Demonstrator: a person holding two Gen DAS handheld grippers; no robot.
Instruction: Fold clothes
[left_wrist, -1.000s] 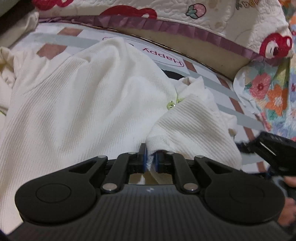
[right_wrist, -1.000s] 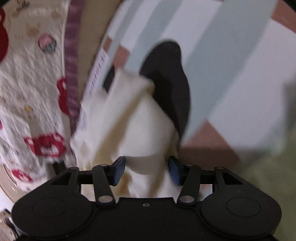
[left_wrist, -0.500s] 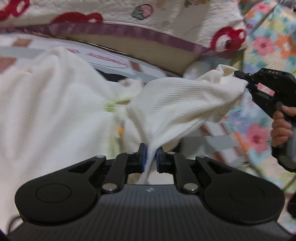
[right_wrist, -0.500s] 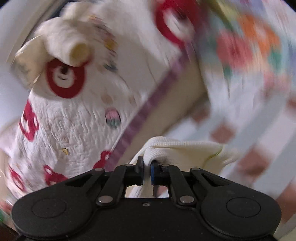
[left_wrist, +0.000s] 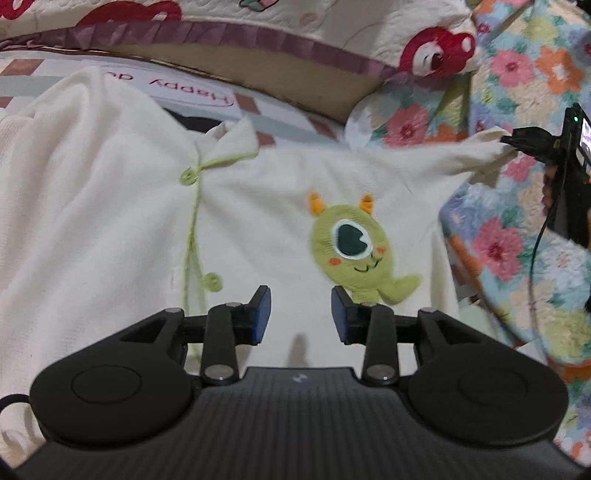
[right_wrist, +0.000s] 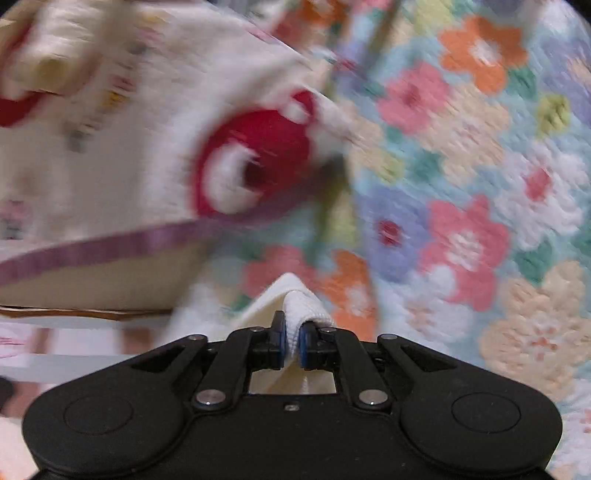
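Cream knit cardigan (left_wrist: 122, 206) is lying spread front-up over the striped bed sheet (left_wrist: 44, 79), its green monster patch (left_wrist: 351, 251) showing and no fold visible in it, so by my judgement the folding itself is mostly left to do. Right gripper (right_wrist: 291, 345) is holding its fingers clenched on a bunch of the fabric, pulling one part out taut to the right, while the left gripper (left_wrist: 301, 312) is hovering just over the near hem with its fingers released and grasping nothing.
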